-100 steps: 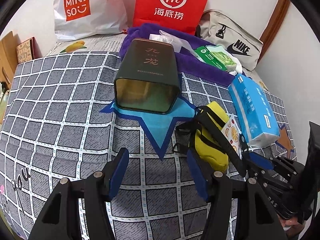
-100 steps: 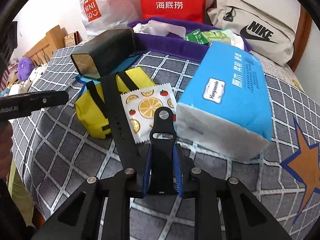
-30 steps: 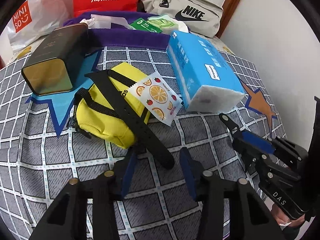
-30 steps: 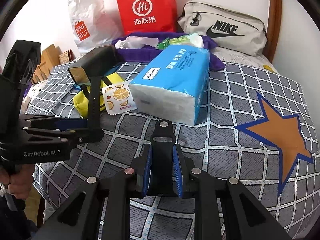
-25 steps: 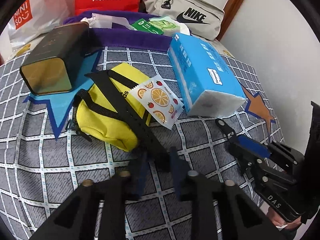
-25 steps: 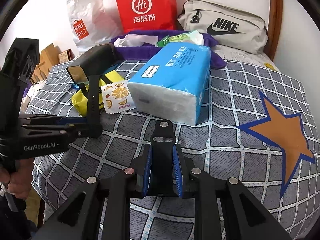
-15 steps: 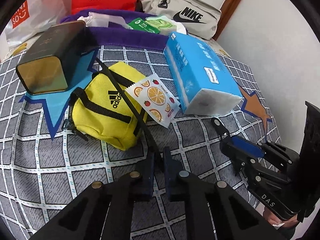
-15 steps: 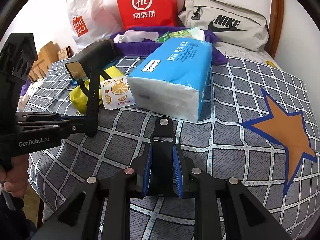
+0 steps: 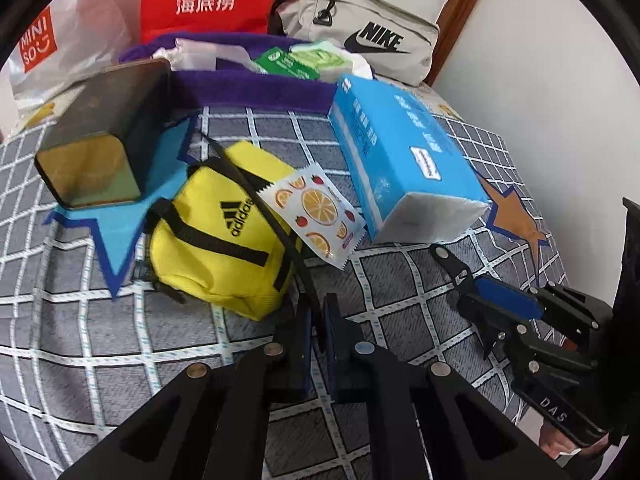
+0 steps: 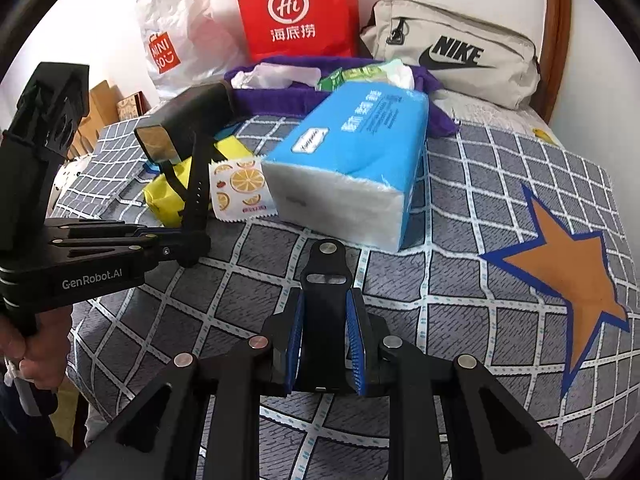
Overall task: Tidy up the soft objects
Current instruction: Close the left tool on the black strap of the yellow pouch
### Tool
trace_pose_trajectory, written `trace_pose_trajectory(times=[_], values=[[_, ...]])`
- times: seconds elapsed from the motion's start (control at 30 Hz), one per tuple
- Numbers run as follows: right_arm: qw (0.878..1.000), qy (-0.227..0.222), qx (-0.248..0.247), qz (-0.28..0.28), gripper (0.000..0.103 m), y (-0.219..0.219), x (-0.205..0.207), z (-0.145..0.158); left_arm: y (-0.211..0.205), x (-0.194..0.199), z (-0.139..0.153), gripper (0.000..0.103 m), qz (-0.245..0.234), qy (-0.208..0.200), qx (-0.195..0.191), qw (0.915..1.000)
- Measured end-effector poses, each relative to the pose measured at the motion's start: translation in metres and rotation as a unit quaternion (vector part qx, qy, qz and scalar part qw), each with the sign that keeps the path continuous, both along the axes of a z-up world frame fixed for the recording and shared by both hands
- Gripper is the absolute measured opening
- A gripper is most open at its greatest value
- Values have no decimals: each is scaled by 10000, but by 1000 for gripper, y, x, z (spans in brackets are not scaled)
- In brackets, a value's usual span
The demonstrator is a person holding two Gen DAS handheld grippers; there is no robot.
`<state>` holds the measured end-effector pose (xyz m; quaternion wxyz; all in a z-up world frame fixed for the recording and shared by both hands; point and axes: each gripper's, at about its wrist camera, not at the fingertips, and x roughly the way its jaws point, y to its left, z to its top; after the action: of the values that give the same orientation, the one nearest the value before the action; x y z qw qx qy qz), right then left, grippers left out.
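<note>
Two grips hold: our right gripper (image 10: 324, 344) clamps the buckle end of a long black rubbery strap (image 10: 325, 280), our left gripper (image 9: 316, 320) its far length, fingers together. Limp and light, it trails over the yellow fabric pouch (image 9: 218, 236) on the bed (image 9: 80, 320).

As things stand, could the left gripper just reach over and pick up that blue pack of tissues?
Probably not yet. The left gripper is shut on a black strap, so its jaws are taken. The way to the blue tissue pack looks clear, with only the fruit-print sachet lying close beside it.
</note>
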<state>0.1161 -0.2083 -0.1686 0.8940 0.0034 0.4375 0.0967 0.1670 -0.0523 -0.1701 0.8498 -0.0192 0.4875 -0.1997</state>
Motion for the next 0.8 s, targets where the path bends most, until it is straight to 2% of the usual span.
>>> trace_pose_trajectory(times=[0.37,0.63,0.8], values=[[9996,-273,60,104,22,7,-9,27,10,-14,34,4,-28,-343,-54,9994],[9996,-248,63,153,22,10,-7,30,8,-4,20,4,-27,-145,1,9999],[9998,-157,53,141,22,9,-5,27,-3,6,6,4,-84,38,192,9998]])
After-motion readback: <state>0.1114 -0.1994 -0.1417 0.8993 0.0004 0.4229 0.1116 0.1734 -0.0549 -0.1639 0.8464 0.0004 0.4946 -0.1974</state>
